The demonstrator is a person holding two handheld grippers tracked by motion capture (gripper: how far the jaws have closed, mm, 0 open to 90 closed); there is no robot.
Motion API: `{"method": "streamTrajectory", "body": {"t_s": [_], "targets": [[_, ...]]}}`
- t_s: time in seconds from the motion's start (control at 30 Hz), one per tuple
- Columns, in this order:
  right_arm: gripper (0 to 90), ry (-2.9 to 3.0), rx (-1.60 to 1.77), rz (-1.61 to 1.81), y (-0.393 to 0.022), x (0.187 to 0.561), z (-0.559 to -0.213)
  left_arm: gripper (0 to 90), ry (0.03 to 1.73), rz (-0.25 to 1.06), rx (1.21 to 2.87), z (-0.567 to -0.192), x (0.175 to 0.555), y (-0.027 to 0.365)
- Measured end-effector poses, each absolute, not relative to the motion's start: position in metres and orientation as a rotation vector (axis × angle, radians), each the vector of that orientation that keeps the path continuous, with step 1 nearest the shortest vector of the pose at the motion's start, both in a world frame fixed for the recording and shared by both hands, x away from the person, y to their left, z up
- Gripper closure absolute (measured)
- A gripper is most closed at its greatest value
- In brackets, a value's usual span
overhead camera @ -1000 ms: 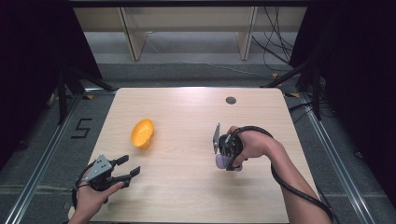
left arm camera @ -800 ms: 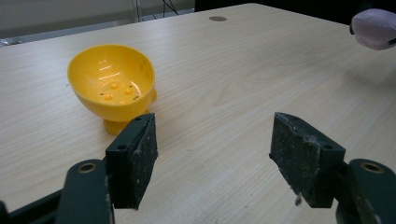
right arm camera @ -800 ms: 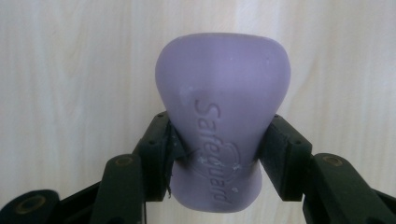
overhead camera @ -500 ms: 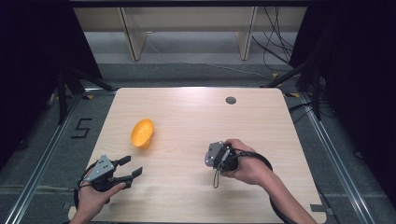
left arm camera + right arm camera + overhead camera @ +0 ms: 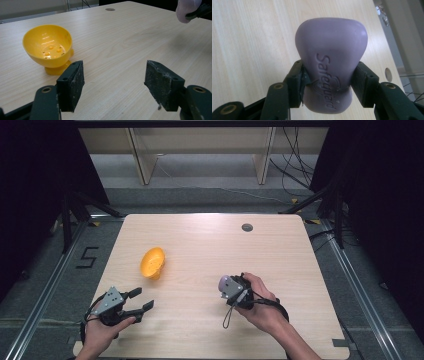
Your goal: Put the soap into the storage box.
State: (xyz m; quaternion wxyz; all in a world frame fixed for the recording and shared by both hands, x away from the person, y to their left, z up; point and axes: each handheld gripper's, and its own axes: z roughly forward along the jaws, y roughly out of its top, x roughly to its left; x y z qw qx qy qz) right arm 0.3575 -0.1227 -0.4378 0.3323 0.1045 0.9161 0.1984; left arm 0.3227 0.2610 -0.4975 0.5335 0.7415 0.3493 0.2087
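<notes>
Between right gripper [image 5: 329, 82] jaws, purple soap [image 5: 331, 60] pinched at the waist, probably for bowl [image 5: 47, 46]; left gripper [image 5: 115, 87] wide, empty.

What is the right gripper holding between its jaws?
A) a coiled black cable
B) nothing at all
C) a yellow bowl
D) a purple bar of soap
D: in the right gripper view the right gripper is clamped on a purple bar of soap stamped "Safeguard", above the wooden table.

Round grommet hole [image 5: 247, 227] at table [image 5: 200, 235] far edge; "5" marking [image 5: 87, 257] on floor left.
</notes>
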Motion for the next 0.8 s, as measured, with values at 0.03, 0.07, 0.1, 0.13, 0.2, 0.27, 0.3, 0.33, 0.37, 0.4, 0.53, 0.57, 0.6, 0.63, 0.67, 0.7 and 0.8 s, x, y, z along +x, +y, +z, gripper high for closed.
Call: {"method": "streamTrajectory", "body": {"t_s": [0.03, 0.07, 0.1, 0.13, 0.2, 0.27, 0.3, 0.33, 0.37, 0.4, 0.53, 0.57, 0.6, 0.63, 0.67, 0.7, 0.8], "targets": [[49.9, 2.381, 0.284, 0.529, -0.124, 0.356, -0.439, 31.2, 0.834, 0.497, 1.767, -0.498, 0.323, 0.261], [49.9, 2.381, 0.284, 0.529, -0.124, 0.356, -0.439, 31.2, 0.834, 0.497, 1.767, -0.498, 0.323, 0.261], [49.9, 2.373, 0.279, 0.521, -0.125, 0.355, -0.439, 31.2, 0.839, 0.503, 1.779, -0.497, 0.323, 0.261], [49.9, 2.373, 0.279, 0.521, -0.125, 0.355, -0.439, 31.2, 0.839, 0.503, 1.779, -0.497, 0.323, 0.261], [49.9, 2.343, 0.235, 0.539, -0.125, 0.355, -0.437, 31.2, 0.831, 0.505, 1.783, -0.497, 0.323, 0.261], [49.9, 2.316, 0.269, 0.53, -0.125, 0.352, -0.436, 31.2, 0.835, 0.497, 1.769, -0.497, 0.323, 0.261], [49.9, 2.295, 0.26, 0.527, -0.125, 0.351, -0.435, 31.2, 0.834, 0.492, 1.759, -0.497, 0.323, 0.26], [49.9, 2.275, 0.237, 0.519, -0.125, 0.351, -0.434, 31.2, 0.84, 0.479, 1.751, -0.496, 0.323, 0.259], [49.9, 2.239, 0.226, 0.541, -0.122, 0.347, -0.433, 31.2, 0.83, 0.482, 1.752, -0.495, 0.324, 0.259], [49.9, 2.239, 0.226, 0.541, -0.122, 0.347, -0.433, 31.2, 0.834, 0.484, 1.752, -0.493, 0.324, 0.257], [49.9, 2.192, 0.209, 0.495, -0.121, 0.343, -0.43, 31.2, 0.814, 0.449, 1.707, -0.481, 0.331, 0.248], [49.9, 2.196, 0.207, 0.487, -0.121, 0.342, -0.429, 31.2, 0.815, 0.455, 1.712, -0.476, 0.333, 0.245], [49.9, 2.18, 0.201, 0.489, -0.12, 0.341, -0.428, 31.3, 0.808, 0.445, 1.702, -0.472, 0.335, 0.24], [49.9, 2.181, 0.199, 0.491, -0.12, 0.341, -0.428, 31.4, 0.789, 0.432, 1.689, -0.467, 0.339, 0.234], [49.9, 2.164, 0.198, 0.483, -0.119, 0.339, -0.428, 31.7, 0.783, 0.424, 1.688, -0.462, 0.341, 0.228], [49.9, 2.164, 0.198, 0.483, -0.119, 0.339, -0.428, 31.7, 0.76, 0.428, 1.697, -0.457, 0.344, 0.22], [49.9, 2.141, 0.151, 0.459, -0.117, 0.34, -0.426, 32.5, 0.695, 0.405, 1.702, -0.442, 0.353, 0.197]]}}
